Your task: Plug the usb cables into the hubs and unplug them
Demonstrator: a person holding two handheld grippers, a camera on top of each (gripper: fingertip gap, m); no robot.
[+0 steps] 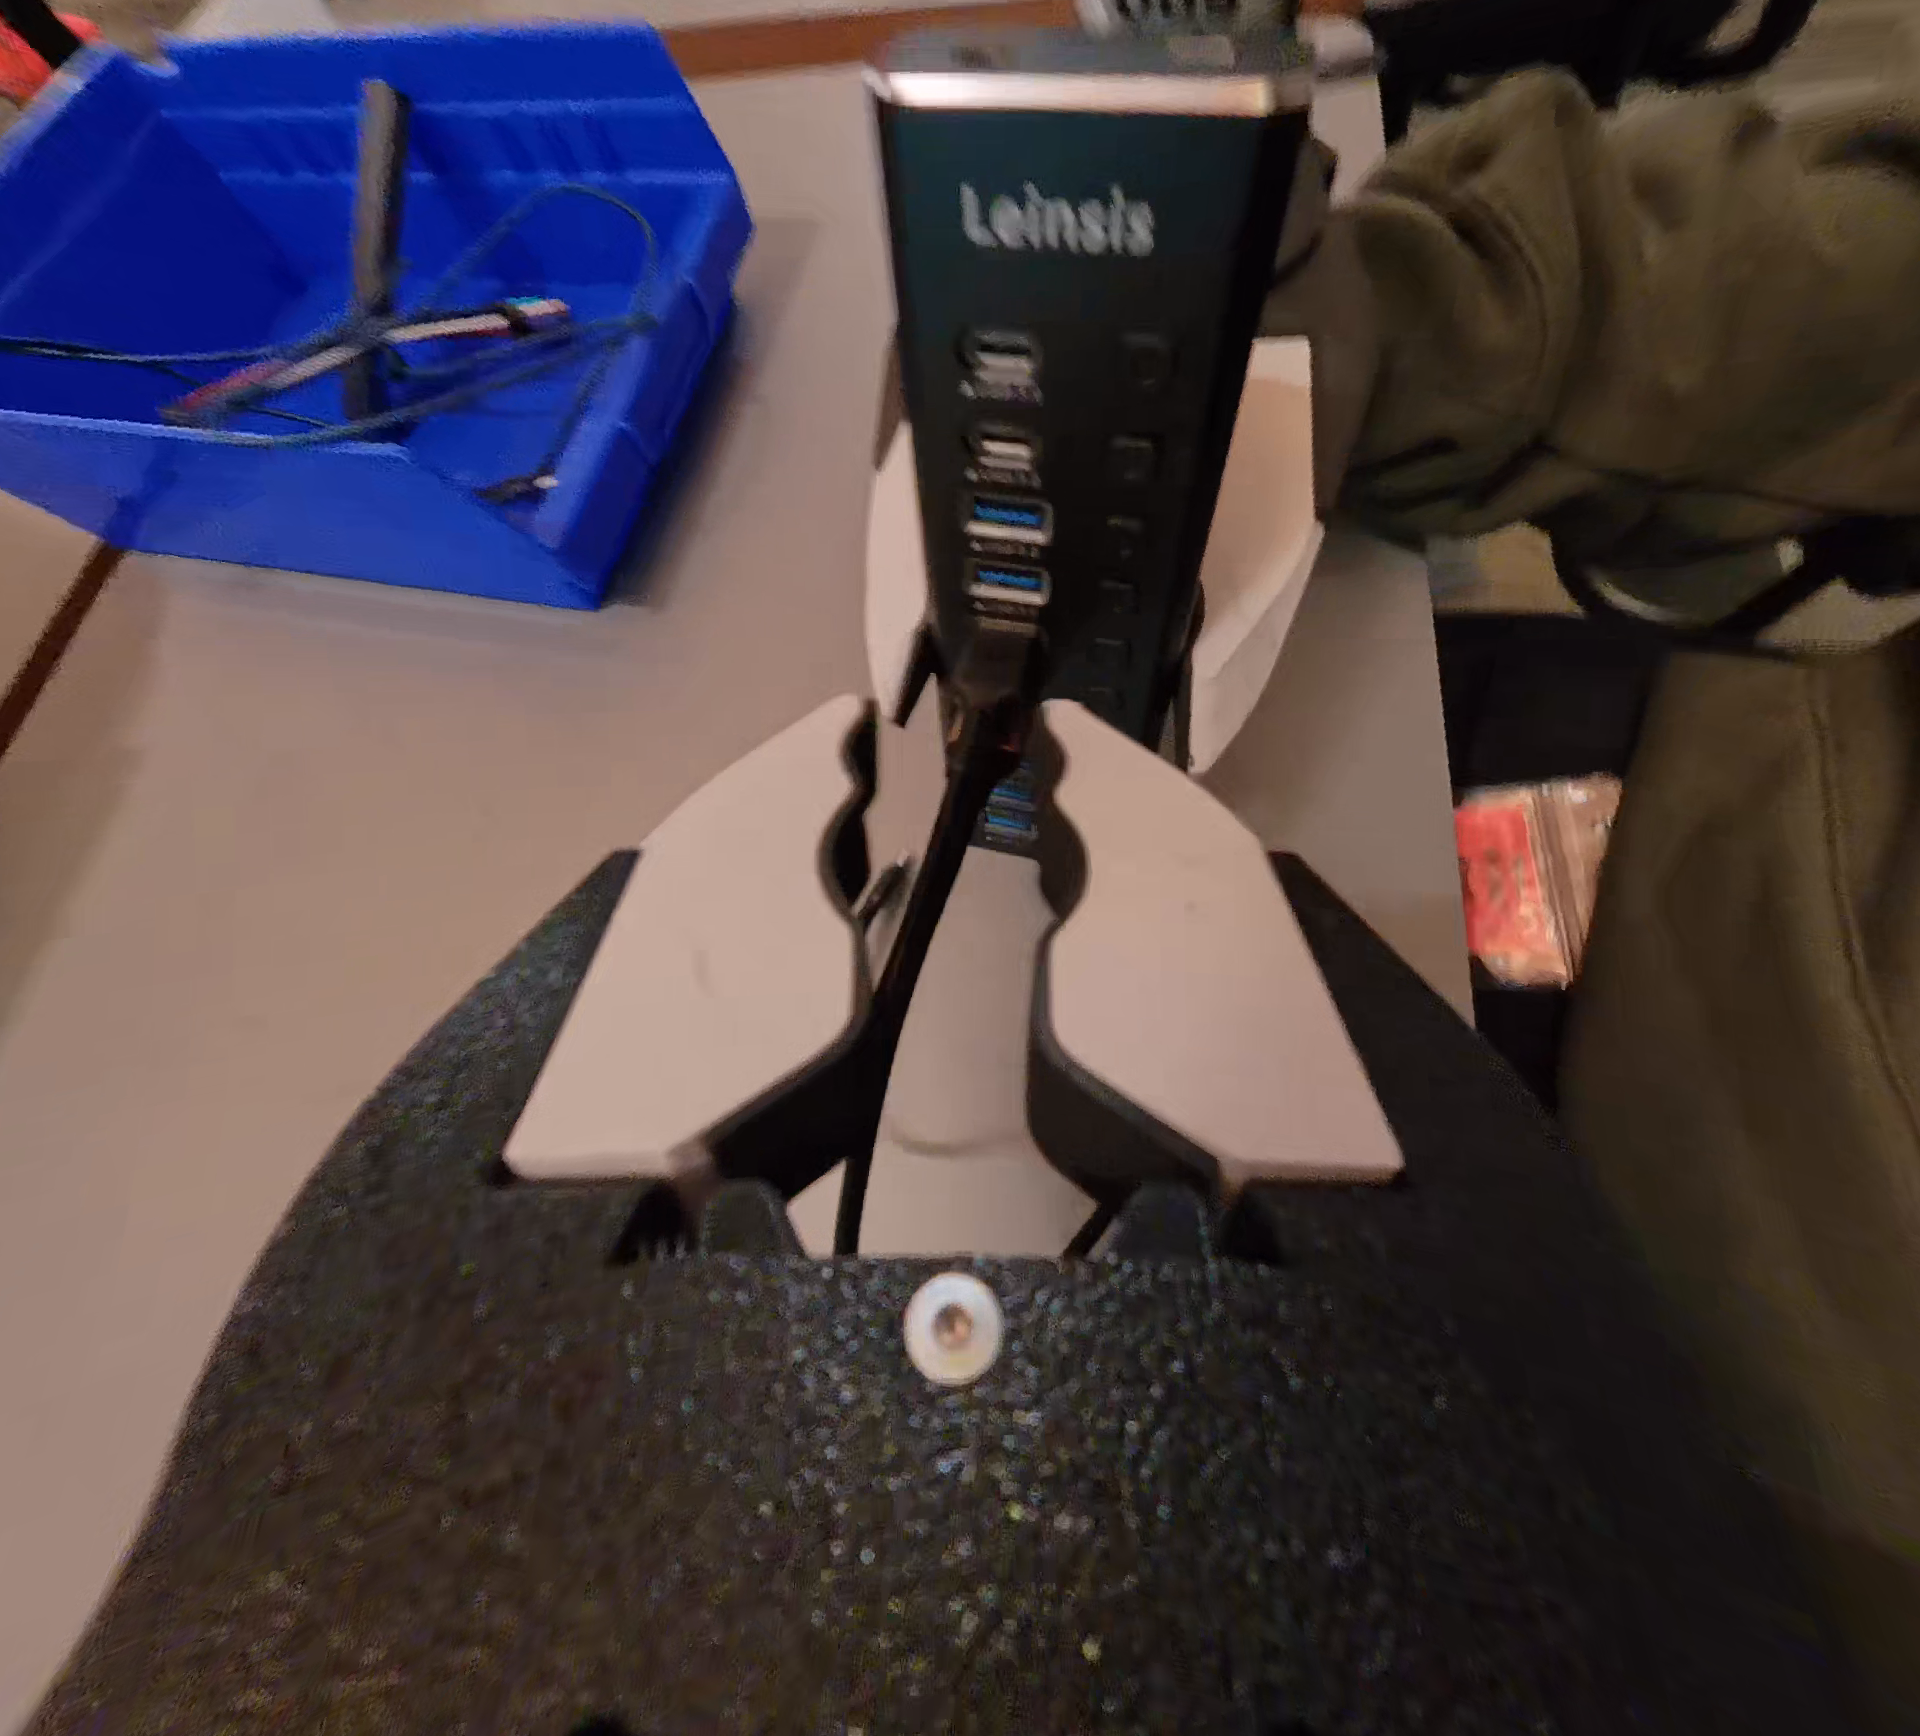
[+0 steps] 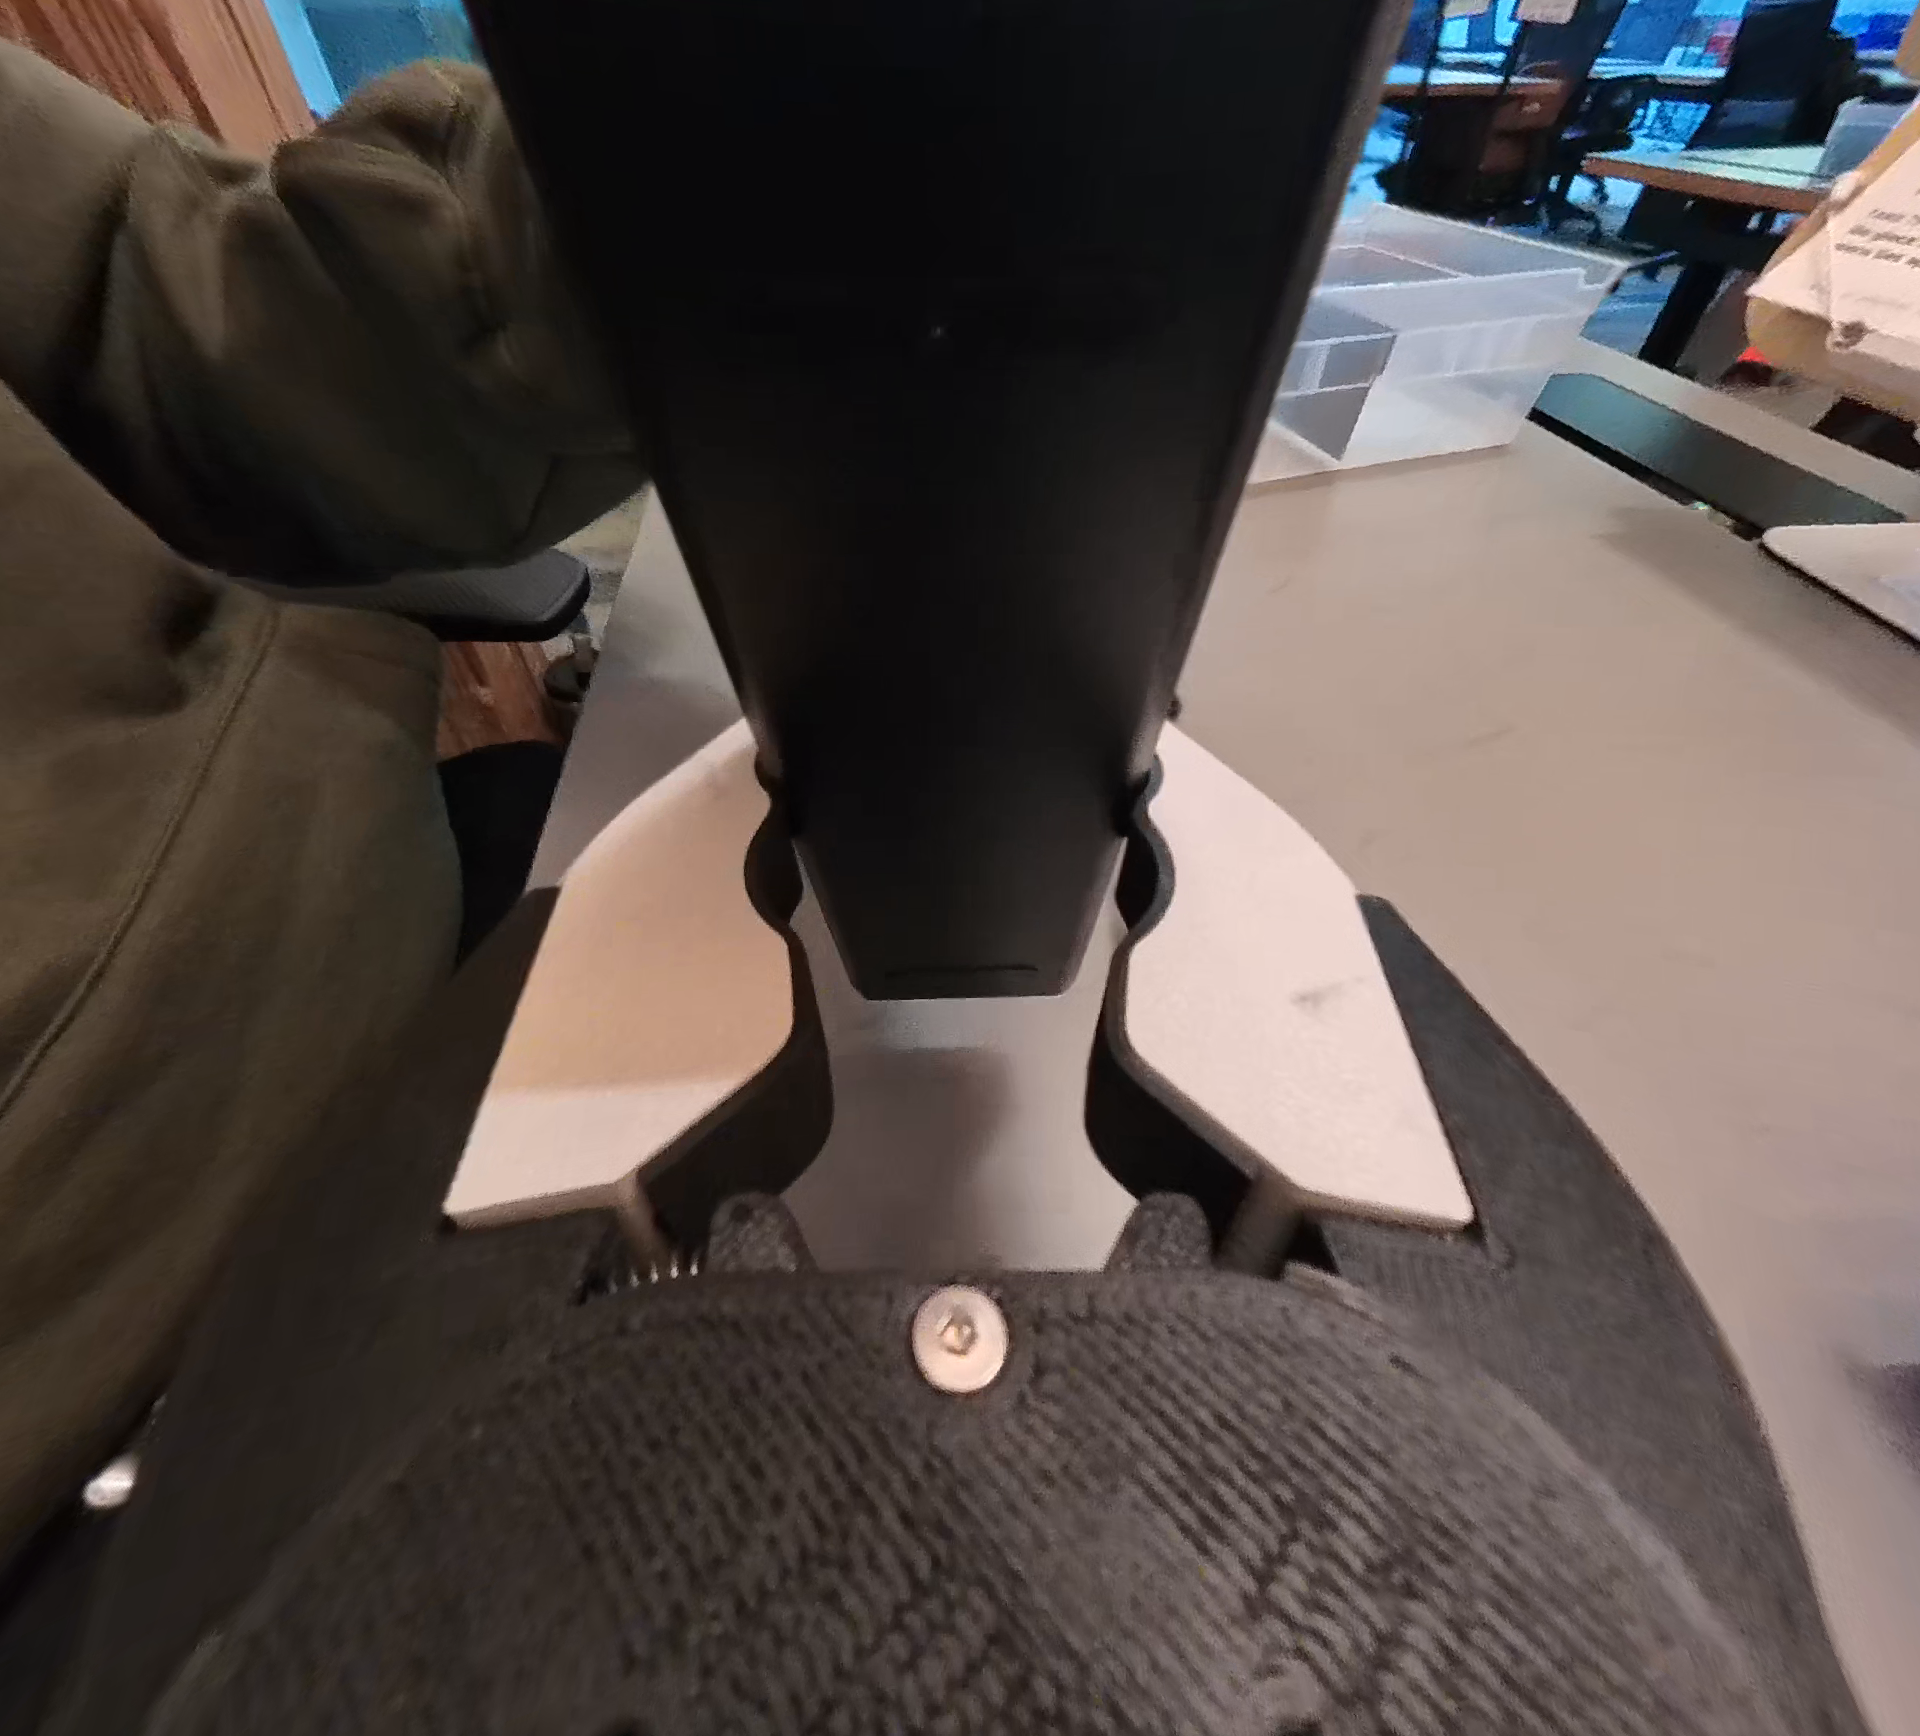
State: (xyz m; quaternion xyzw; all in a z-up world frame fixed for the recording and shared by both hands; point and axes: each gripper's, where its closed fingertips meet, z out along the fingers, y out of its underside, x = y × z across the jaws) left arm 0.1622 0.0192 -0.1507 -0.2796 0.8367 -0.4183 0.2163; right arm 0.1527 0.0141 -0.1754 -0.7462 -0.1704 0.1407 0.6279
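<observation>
USB hub (image 2: 935, 387) stands upright, pinched by my right gripper (image 2: 951, 813); my left gripper (image 1: 961, 730) clamps a black USB cable (image 1: 914, 938) at its ports.

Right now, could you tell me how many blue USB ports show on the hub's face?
4: two blue ports stacked mid-face on the hub, two lower, between the left gripper's fingers; the plug may hide more.
</observation>
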